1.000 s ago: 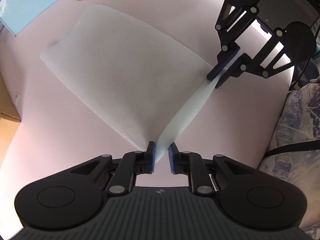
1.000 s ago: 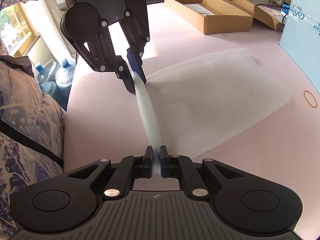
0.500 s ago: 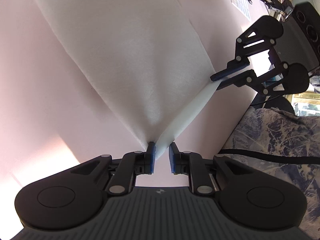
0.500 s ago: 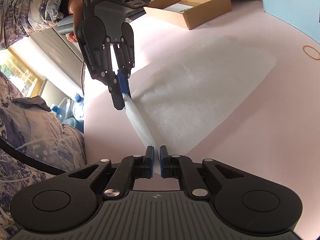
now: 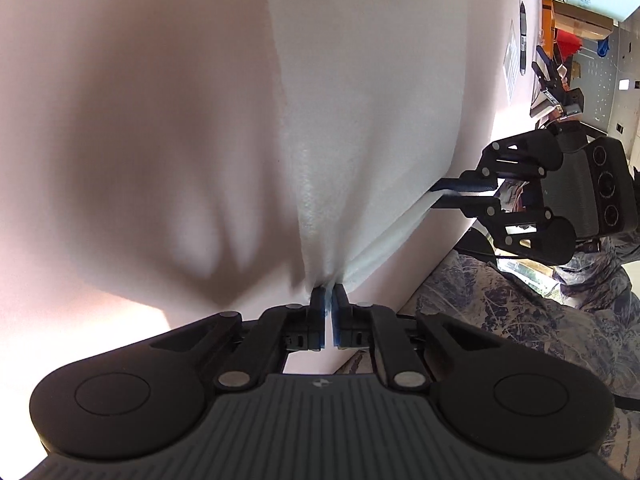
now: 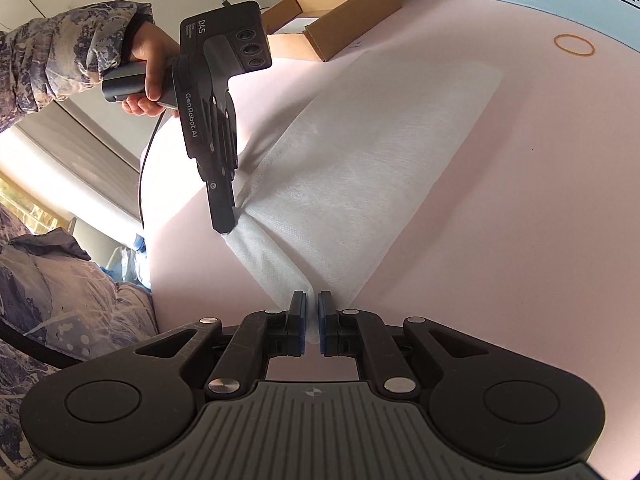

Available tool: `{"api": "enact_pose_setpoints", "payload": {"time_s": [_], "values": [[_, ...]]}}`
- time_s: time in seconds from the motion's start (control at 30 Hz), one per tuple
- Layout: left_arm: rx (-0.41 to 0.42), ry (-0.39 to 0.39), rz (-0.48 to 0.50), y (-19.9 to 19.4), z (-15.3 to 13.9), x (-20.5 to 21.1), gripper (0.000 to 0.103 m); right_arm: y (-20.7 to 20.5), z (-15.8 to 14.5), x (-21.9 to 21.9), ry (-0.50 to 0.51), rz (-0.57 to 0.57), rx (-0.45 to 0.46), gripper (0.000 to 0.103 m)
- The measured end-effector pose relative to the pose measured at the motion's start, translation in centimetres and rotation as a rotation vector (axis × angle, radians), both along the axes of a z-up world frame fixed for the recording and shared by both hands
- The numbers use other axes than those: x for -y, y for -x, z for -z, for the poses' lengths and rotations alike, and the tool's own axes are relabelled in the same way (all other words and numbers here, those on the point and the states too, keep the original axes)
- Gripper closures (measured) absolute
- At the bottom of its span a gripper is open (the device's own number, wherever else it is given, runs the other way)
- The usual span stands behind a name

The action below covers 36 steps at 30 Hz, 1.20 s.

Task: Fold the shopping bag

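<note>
Shopping bag (image 5: 372, 120), white, lies flat on the pink table (image 5: 132, 120); the left gripper (image 5: 329, 300) pinches its near corner.

From the right wrist, the right gripper (image 6: 312, 306) clamps another corner; beyond, an open cardboard box (image 6: 340, 8) holds a white sheet.

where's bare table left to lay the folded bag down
Bare pink table lies right of the white bag, short of the rubber band, and in the strip between bag and near edge. It is crowded behind: cardboard boxes, and the left gripper at the bag's corner.
</note>
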<state>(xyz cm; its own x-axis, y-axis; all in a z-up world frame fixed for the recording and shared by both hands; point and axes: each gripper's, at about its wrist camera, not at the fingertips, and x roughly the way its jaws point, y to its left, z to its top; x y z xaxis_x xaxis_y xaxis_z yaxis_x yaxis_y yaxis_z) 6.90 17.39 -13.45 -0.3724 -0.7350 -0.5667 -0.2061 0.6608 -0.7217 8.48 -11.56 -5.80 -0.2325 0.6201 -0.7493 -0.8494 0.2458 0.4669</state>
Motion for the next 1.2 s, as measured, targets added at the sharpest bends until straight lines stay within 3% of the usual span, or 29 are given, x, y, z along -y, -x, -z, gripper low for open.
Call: {"api": "enact_pose_setpoints", "payload": {"time_s": [0.17, 0.3, 0.37, 0.43, 0.6, 0.73, 0.83, 0.93, 1.2], "values": [[0.007, -0.021, -0.005, 0.2, -0.2, 0.1, 0.098, 0.8, -1.4, 0.9, -0.015, 0.101, 0.074, 0.085], [0.012, -0.026, -0.006, 0.2, -0.1, -0.1, 0.098, 1.0, -4.2, 3.2, -0.097, 0.197, 0.126, 0.086], [0.010, -0.027, -0.005, 0.1, 0.0, 0.0, 0.098, 1.5, -5.7, 3.8, -0.161, 0.226, 0.147, 0.093], [0.005, -0.029, 0.000, -0.1, 0.1, 0.1, 0.098, 2.2, -6.4, 3.3, -0.213, 0.218, 0.117, 0.093], [0.014, -0.049, 0.026, -0.4, 0.0, 0.9, 0.098, 4.7, -4.3, -0.4, -0.203, 0.110, 0.084, 0.093], [0.028, -0.061, 0.019, -0.3, -0.2, 1.8, 0.098, 5.1, -1.9, -1.7, -0.142, 0.117, 0.117, 0.093], [0.036, -0.062, 0.003, -0.1, -0.2, 1.9, 0.098, 4.7, -0.9, -1.2, -0.096, 0.140, 0.131, 0.093], [0.041, -0.057, -0.011, 0.0, -0.1, 1.9, 0.098, 3.5, 0.2, 0.1, -0.070, 0.206, 0.097, 0.103], [0.078, -0.048, -0.070, 1.0, -0.2, 1.3, 0.098, 2.4, 0.9, 2.4, -0.077, 0.306, 0.039, 0.103]]}}
